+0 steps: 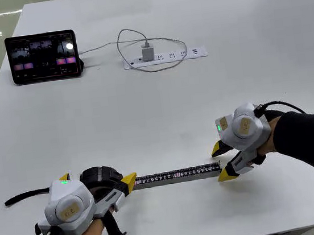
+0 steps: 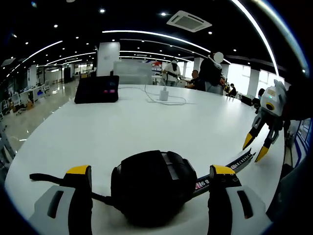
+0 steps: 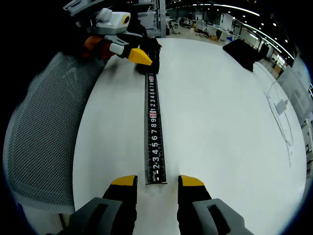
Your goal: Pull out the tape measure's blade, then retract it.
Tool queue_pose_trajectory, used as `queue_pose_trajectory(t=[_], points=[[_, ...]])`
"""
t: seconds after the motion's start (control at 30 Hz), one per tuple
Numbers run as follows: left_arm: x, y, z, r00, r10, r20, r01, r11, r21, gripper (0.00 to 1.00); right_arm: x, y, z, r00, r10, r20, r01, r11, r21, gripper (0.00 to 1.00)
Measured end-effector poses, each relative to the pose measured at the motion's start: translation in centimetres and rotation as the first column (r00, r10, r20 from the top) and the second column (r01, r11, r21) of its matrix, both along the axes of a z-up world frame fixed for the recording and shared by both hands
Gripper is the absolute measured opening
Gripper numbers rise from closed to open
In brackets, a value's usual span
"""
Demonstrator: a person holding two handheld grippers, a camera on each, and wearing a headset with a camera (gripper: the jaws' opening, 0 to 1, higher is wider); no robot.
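The tape measure (image 1: 101,179) is sitting on the white table (image 1: 157,117) near the person's edge. Its black case is lying between the jaws of the left gripper (image 1: 98,181). Those 2 jaws are standing wide, 1 on each side of the case. The left gripper view is showing slim gaps at the yellow tips, so I cannot tell whether they are pressing on it.

The blade (image 1: 178,175) is lying flat on the table and running straight from the case toward the right gripper (image 1: 221,162). In the right gripper view its long axis is pointing directly away along that gripper's own line. Its free end is resting just between the 2 parted yellow tips, with bare table showing on both sides. The right gripper is gripping nothing.

The pull looks done. Retracting probably depends on the right gripper, the nearer to the free end, guiding it back along that line.

A tablet (image 1: 43,56) and a power strip (image 1: 166,56) are sitting well apart, at the far side.
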State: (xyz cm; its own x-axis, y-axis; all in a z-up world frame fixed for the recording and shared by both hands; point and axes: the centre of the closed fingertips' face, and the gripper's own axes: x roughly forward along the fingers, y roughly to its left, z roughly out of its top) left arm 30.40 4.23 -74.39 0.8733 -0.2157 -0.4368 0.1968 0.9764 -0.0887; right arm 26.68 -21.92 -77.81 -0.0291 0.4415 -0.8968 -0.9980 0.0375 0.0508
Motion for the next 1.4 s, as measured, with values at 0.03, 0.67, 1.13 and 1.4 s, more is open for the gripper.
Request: queue_pose_trajectory(t=[0.03, 0.67, 1.13, 1.4], points=[[0.00, 0.00, -0.01, 1.000, 0.000, -0.001, 0.000, 1.000, 0.000, 0.97, -0.04, -0.04, -0.07, 1.000, 0.000, -0.002, 0.000, 1.000, 0.000, 0.28], [0.01, 0.08, 0.31, 1.000, 0.006, 0.007, -0.006, 1.000, 0.006, 0.97, -0.16, 0.18, -0.36, 0.999, 0.040, 0.036, -0.039, 0.998, -0.045, 0.12], [-0.08, 0.01, 0.03, 1.000, 0.004, -0.021, -0.004, 1.000, 0.011, 0.79, -0.01, 0.32, -0.57, 0.999, 0.024, 0.028, -0.019, 0.989, -0.147, 0.11], [-0.30, -0.13, -0.21, 0.999, 0.000, -0.041, 0.002, 0.999, 0.039, 0.67, 0.00, 0.20, -0.55, 1.000, -0.015, 0.024, 0.019, 0.988, -0.151, 0.11]])
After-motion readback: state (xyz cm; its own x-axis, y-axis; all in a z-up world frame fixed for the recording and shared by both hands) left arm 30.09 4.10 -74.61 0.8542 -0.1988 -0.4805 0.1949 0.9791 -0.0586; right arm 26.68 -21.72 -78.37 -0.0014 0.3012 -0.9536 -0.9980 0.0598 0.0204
